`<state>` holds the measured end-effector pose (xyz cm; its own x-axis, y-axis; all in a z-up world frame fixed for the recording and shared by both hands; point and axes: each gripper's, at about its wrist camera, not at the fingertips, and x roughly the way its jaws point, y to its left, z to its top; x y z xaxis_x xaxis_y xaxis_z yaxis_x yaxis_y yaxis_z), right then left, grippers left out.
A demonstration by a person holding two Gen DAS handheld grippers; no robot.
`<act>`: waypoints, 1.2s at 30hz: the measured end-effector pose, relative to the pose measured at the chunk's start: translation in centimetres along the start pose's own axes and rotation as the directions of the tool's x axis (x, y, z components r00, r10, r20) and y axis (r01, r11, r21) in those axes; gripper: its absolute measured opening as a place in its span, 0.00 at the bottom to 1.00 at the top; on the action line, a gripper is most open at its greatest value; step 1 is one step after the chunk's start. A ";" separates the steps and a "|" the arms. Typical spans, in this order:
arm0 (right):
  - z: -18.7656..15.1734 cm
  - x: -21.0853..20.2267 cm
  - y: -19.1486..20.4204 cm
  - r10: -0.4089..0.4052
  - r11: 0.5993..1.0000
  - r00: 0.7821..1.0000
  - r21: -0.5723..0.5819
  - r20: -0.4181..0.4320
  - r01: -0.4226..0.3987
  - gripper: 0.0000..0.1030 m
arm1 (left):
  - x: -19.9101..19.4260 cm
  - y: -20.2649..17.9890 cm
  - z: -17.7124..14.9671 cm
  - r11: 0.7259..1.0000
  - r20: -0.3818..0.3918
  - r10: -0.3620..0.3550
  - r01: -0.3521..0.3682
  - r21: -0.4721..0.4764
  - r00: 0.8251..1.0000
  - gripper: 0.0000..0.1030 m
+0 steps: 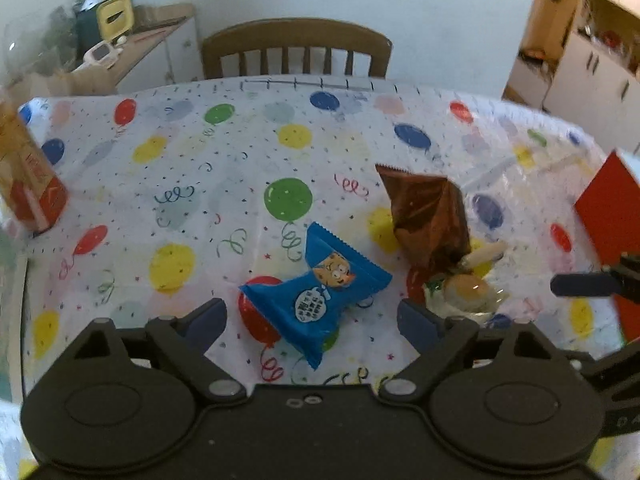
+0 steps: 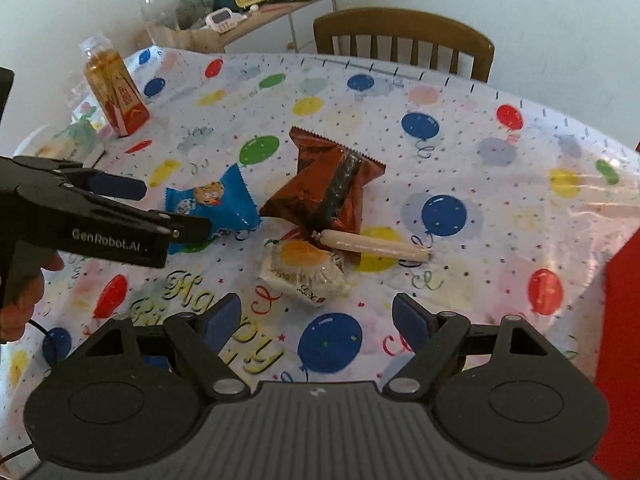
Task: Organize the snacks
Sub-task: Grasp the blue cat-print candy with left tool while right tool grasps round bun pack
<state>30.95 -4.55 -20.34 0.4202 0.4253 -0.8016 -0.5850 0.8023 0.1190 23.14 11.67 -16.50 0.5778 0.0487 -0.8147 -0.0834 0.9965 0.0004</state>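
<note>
**Operator:** Nearest me, the left gripper (image 1: pixel 310 318) stands wide with nothing pinched, its tips either side of the blue crinkle-edged foil packet with a cartoon tiger (image 1: pixel 320 286). Right gripper (image 2: pixel 318 318) is also wide and empty, above the clear-wrapped white cake with an orange top (image 2: pixel 302 270).

**Observer:** So nothing sorted?

**Operator:** I'd judge not. All four snacks lie loose mid-table: at one o'clock from the cake the thin pink sausage stick (image 2: pixel 376 246), and at twelve the crumpled brown foil bag (image 2: pixel 326 186), which the sausage touches.

**Observer:** And the surface?

**Operator:** White plastic tablecloth printed with coloured balloons (image 2: pixel 500 200), glossy, wrinkled at three o'clock. Red box edge (image 2: pixel 622 320) at four. At ten o'clock stands an orange-and-red drink bottle (image 2: pixel 114 92). Beyond, a brown wooden slat-back chair (image 2: pixel 404 36) at twelve, a cluttered side shelf (image 2: pixel 256 12) at eleven, white wall.
</note>
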 end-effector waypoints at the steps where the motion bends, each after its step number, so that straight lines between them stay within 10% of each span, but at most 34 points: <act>1: 0.1 0.5 0.0 0.001 1.000 1.000 -0.002 -0.006 -0.001 0.75 | 0.4 -0.3 0.1 1.000 -0.002 0.010 -0.010 0.023 1.000 0.86; 15: 0.9 3.1 0.3 0.003 1.000 1.000 0.008 -0.001 -0.003 0.45 | 3.3 -0.5 1.2 0.998 -0.029 0.004 -0.002 0.057 1.000 0.75; 36: -3.2 -2.5 0.7 -0.031 0.998 0.999 0.052 0.013 0.030 0.42 | -0.1 -1.3 -1.4 0.993 -0.041 -0.115 0.115 0.019 0.993 0.42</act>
<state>27.24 -6.38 -20.08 0.4470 0.4061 -0.7970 -0.5357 0.8351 0.1251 22.04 10.25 -17.19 0.5496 -0.0686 -0.8326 -0.0006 0.9966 -0.0825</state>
